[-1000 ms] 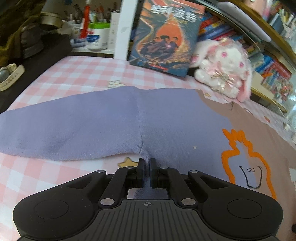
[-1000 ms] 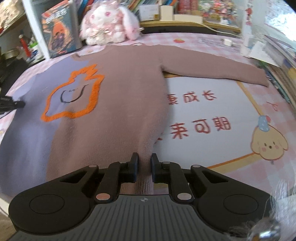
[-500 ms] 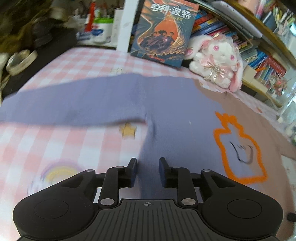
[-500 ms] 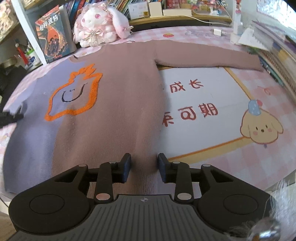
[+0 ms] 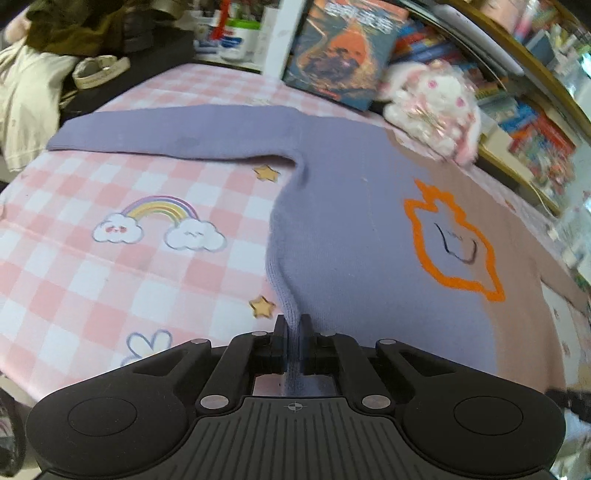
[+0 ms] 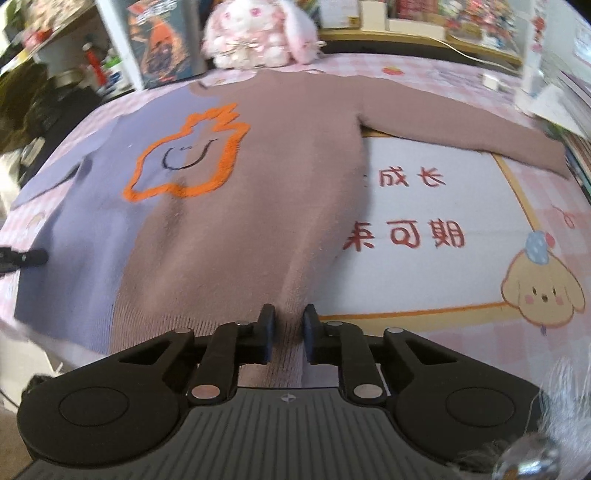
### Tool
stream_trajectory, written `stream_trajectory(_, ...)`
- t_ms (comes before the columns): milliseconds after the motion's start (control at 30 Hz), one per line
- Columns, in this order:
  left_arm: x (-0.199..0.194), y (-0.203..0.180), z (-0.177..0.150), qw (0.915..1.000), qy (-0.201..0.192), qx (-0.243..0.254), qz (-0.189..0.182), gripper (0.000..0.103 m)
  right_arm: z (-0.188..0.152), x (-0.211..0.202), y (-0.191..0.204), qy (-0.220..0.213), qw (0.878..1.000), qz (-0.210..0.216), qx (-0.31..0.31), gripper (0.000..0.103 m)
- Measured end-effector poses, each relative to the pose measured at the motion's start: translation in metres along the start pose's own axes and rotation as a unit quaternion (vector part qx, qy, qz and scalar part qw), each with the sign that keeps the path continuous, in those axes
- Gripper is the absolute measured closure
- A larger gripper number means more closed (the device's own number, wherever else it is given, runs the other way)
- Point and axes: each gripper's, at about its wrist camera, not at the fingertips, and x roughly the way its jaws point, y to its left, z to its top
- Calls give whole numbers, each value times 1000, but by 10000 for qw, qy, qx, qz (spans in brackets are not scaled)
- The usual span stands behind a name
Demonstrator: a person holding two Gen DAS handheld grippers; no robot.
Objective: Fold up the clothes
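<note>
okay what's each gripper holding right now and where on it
Left gripper pinches the sweater at its purple bottom hem corner. Right gripper straddles the brown hem, fingers apart, not yet clamped.

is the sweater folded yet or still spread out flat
Spread out, not folded. The sweater lies front up with its brown sleeve and purple sleeve stretched sideways; nothing is doubled over.

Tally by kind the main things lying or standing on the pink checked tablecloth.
Two-tone purple and brown knitted sweater: 1
Pink and white plush rabbit: 1
Upright illustrated book: 1
Total: 3
</note>
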Motion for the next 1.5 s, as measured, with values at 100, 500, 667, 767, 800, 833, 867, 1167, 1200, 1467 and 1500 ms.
stream_trajectory(100, 1, -3, -1, 9999, -78, 17, 130, 99, 0, 1, 3, -26, 9997, 105, -209, 90)
stream_trajectory(500, -6, -11, -10, 9995, -149, 11, 270, 96, -5, -3, -7, -97, 9986, 290, -439, 90)
stream_trajectory(667, -21, -21, -11, 9986, -383, 54, 349, 86, -2, -7, -7, -232, 9982, 326, -454, 78)
stream_trajectory(767, -36, -31, -17, 9974, -612, 130, 345, 68, 0, -14, -6, -457, 9975, 262, -469, 61)
stream_trajectory(800, -39, -35, -19, 9972, -659, 151, 330, 65, 1, -15, -6, -519, 9973, 222, -476, 54)
stream_trajectory(833, -43, -40, -22, 9971, -673, 173, 306, 63, 1, -17, -5, -579, 9970, 176, -482, 49)
stream_trajectory(867, -45, -44, -24, 9970, -677, 201, 304, 61, 1, -18, -5, -647, 9967, 122, -476, 39)
stream_trajectory(1167, -58, -81, -49, 9930, -710, 610, 721, 24, 1, -17, 9, -914, 9933, -10, -701, 18)
stream_trajectory(1200, -59, -83, -51, 9923, -708, 661, 770, 23, 0, -16, 11, -890, 9933, 13, -740, 17)
stream_trajectory(1467, -54, -92, -58, 9919, -450, 1004, 642, 22, -5, -12, 18, -766, 9946, 19, -697, 16)
stream_trajectory(1500, -52, -93, -56, 9914, -436, 1083, 591, 22, -5, -12, 19, -775, 9947, -9, -672, 16)
